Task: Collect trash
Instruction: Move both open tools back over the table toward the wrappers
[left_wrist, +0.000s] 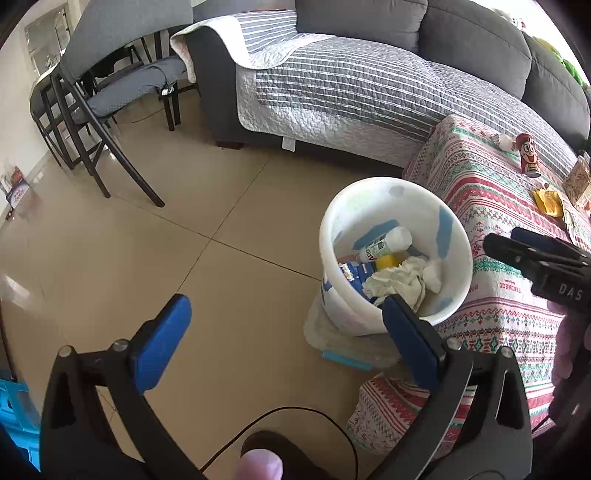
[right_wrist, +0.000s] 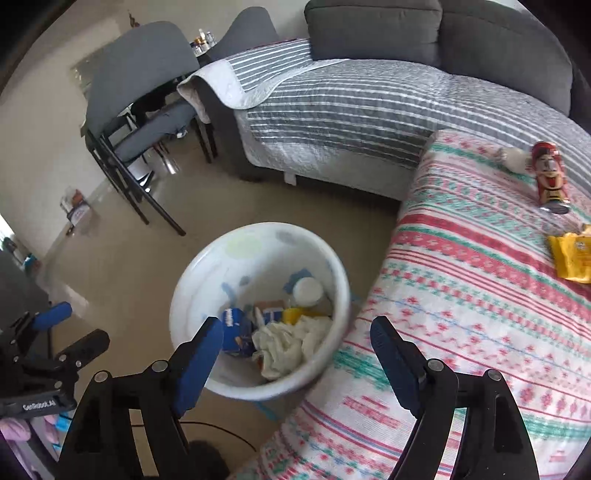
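Note:
A white trash bin (left_wrist: 458, 236) (right_wrist: 184, 295) stands on the floor beside a table with a patterned cloth (left_wrist: 476, 192) (right_wrist: 461, 295). It holds crumpled tissue (left_wrist: 399, 278) (right_wrist: 284, 343), a white bottle (left_wrist: 388, 242) and blue wrappers (right_wrist: 236, 328). On the table lie a red can (left_wrist: 527, 153) (right_wrist: 550, 177), a yellow wrapper (left_wrist: 548, 199) (right_wrist: 570, 256) and a small white item (right_wrist: 513, 157). My left gripper (left_wrist: 284, 328) is open and empty above the floor, left of the bin. My right gripper (right_wrist: 295, 339) is open and empty over the bin's near rim; it also shows in the left wrist view (left_wrist: 517, 245).
A grey sofa with a striped quilt (left_wrist: 351, 85) (right_wrist: 351, 107) stands behind the table. Dark chairs (left_wrist: 110, 92) (right_wrist: 140, 103) stand at the left. A black cable (left_wrist: 295, 424) lies on the tiled floor. A snack bag (left_wrist: 580, 177) sits at the table's right edge.

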